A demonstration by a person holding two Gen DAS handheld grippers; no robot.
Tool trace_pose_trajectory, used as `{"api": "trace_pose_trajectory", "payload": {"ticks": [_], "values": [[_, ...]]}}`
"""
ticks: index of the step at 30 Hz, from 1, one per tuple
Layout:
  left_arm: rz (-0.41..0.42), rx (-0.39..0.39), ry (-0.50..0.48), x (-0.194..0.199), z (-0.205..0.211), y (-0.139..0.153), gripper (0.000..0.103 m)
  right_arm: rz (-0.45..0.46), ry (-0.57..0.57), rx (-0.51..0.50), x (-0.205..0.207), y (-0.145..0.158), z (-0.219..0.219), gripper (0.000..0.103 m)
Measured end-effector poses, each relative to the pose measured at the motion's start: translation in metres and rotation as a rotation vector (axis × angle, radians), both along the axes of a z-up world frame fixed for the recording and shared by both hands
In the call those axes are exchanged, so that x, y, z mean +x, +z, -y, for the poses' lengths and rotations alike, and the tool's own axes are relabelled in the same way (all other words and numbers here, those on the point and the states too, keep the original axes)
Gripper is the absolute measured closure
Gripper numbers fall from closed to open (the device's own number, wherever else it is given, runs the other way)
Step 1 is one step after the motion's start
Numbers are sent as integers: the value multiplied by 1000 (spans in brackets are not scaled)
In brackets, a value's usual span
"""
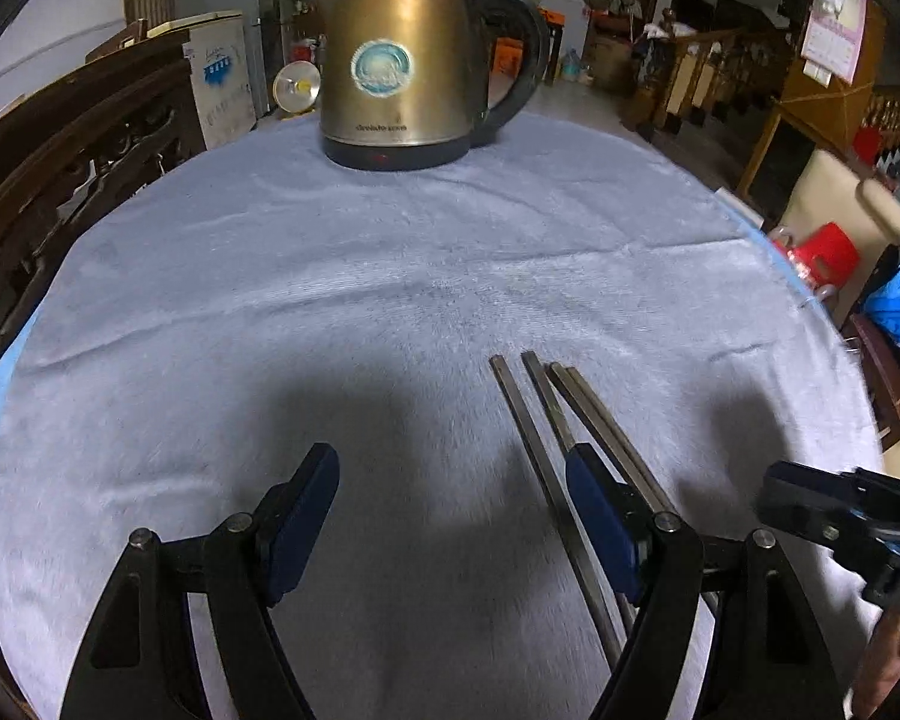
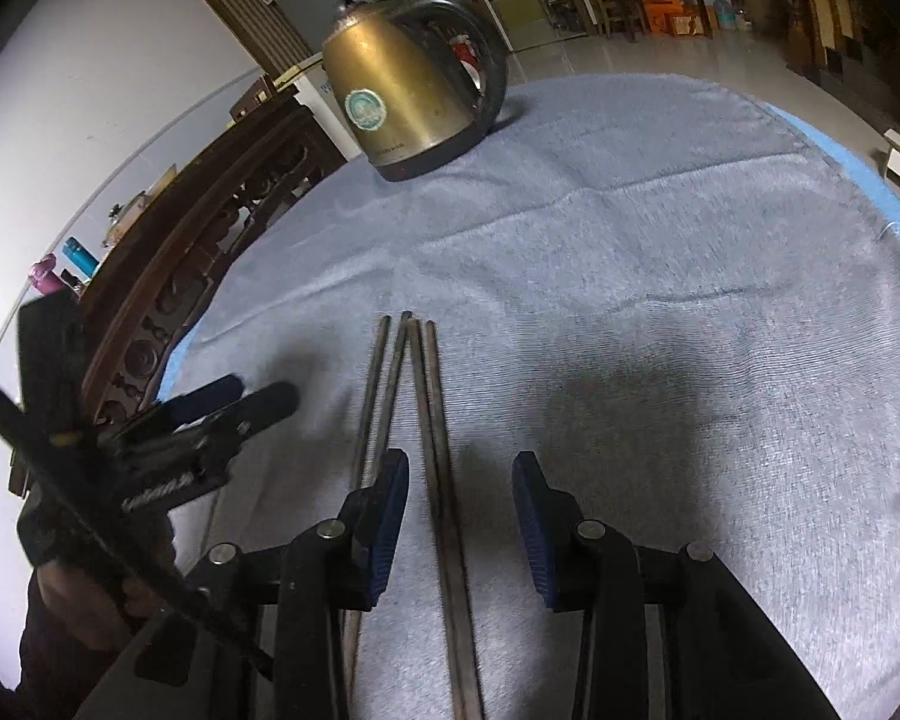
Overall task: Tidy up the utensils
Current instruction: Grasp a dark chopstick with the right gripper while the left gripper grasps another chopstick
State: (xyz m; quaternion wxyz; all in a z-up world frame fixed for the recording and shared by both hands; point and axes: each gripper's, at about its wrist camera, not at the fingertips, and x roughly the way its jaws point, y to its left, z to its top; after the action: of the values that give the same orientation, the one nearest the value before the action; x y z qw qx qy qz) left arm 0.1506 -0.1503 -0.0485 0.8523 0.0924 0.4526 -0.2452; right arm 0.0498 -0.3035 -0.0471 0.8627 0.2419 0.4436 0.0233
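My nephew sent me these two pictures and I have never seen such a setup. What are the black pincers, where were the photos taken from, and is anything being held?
No robot here: a person carries a hand-held two-fingered tool in each hand, each with a wide-angle camera looking along its fingers. One picture comes from the left tool, the other from the right tool. Both look down on a table covered by a pale blue cloth. On it stand a brass-coloured kettle and four dark chopsticks lying side by side. Two chopsticks lie between the right tool's open fingers, not gripped. The left tool is open and empty.
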Motion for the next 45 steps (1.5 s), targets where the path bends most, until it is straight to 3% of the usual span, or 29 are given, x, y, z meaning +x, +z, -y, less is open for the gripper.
{"api": "trace_pose_trajectory", "payload": {"ticks": [7, 10, 19, 22, 31, 34, 36, 38, 45], "values": [[-51, 39, -9, 21, 20, -21, 24, -7, 12, 3, 15, -6, 11, 65], [-27, 68, -21, 22, 23, -24, 25, 0, 42, -1, 27, -7, 11, 65], [14, 79, -119, 16, 13, -21, 47, -36, 163, -22, 76, -22, -1, 73], [12, 105, -144, 23, 10, -21, 54, -40, 193, -71, 85, -25, -12, 77], [-40, 75, -104, 31, -2, -20, 54, -80, 303, -268, 105, -22, -43, 81], [-19, 72, -109, 31, -1, -20, 72, -109, 336, -336, 110, -20, -47, 86], [-20, 52, -116, 33, 1, -19, 85, -125, 328, -394, 111, -18, -47, 97], [-23, 36, -125, 36, 2, -20, 87, -177, 302, -451, 112, -24, -40, 99], [-39, 82, -159, 31, 0, -17, 87, -142, 233, -183, 108, -7, -8, 96]]}}
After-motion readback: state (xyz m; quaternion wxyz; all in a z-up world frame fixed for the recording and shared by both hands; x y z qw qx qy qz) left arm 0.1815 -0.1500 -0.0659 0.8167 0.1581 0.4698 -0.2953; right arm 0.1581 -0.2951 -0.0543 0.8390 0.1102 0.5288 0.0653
